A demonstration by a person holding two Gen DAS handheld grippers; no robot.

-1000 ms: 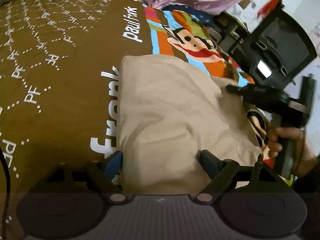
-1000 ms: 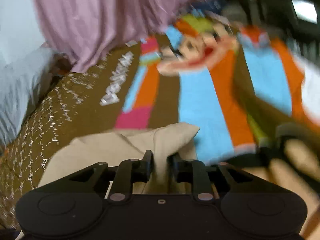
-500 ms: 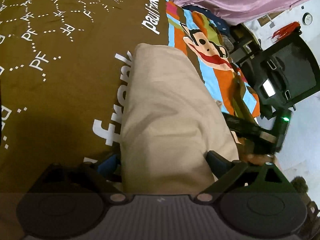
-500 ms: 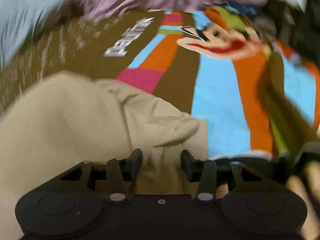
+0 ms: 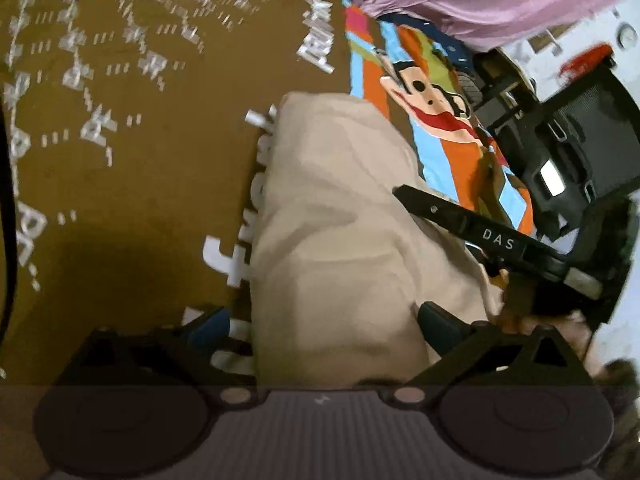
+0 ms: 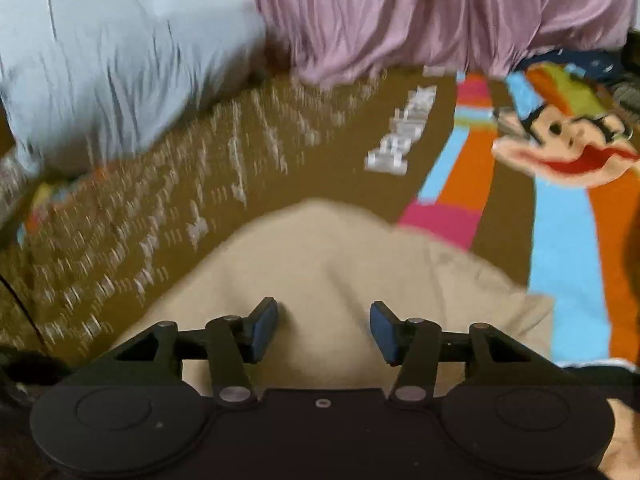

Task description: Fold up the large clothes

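Observation:
A folded beige garment (image 5: 336, 240) lies on the brown patterned bedspread (image 5: 120, 160); it also shows in the right wrist view (image 6: 328, 256). My left gripper (image 5: 320, 328) is open, its jaws wide apart on either side of the garment's near end. My right gripper (image 6: 324, 328) is open just over the garment, nothing between its blue pads (image 6: 266, 326). In the left wrist view the right gripper's body is seen side-on (image 5: 480, 232) at the garment's right edge.
The bedspread has a bright cartoon monkey panel (image 5: 432, 100) on the right. A purple cloth (image 6: 420, 12) and a grey pillow (image 6: 112, 60) lie at the far end. A black office chair (image 5: 572, 152) stands beside the bed on the right.
My right gripper opened from shut on the garment's corner and swung left over the garment. The garment went from spread to a narrower fold. My left gripper stayed open.

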